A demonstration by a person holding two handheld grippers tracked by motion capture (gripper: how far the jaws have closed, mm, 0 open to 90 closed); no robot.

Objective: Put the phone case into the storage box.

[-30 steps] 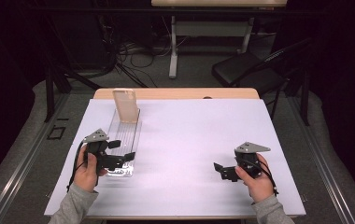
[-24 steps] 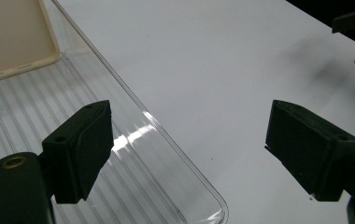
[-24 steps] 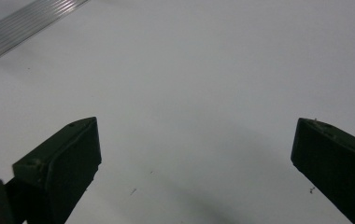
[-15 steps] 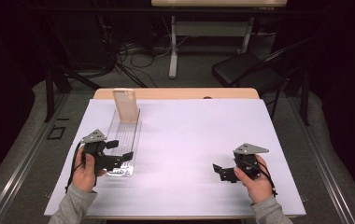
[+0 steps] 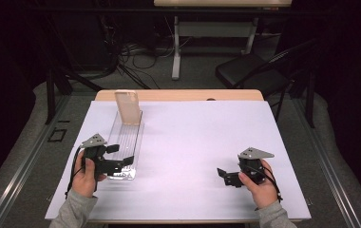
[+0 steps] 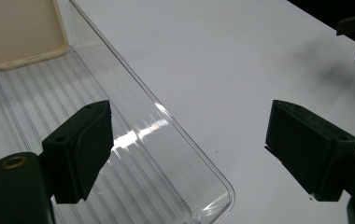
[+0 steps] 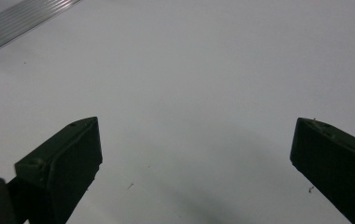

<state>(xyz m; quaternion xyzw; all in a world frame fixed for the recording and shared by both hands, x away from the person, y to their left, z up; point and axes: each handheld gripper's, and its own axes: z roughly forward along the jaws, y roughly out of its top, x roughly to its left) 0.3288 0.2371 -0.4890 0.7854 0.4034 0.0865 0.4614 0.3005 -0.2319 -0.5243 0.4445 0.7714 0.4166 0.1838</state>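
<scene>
Clearly, the left gripper (image 5: 120, 155) hangs with its jaws spread wide over the near end of the clear ribbed tray (image 5: 127, 137), one jaw above the tray floor, the other past its rim, pinching nothing. At the tray's far end leans a cream phone case (image 5: 128, 107). Well apart, the right gripper (image 5: 223, 175) is spread too, over bare white table (image 5: 193, 142).

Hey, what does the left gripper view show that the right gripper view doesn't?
The left gripper view has the cream phone case standing at the far end of the clear tray, and the left claw open with one jaw over the tray. The right gripper view has the right claw, also open, over bare white table cover, with a ribbed strip at its top-left corner. Both share the white cover and wide-open black jaws.
</scene>
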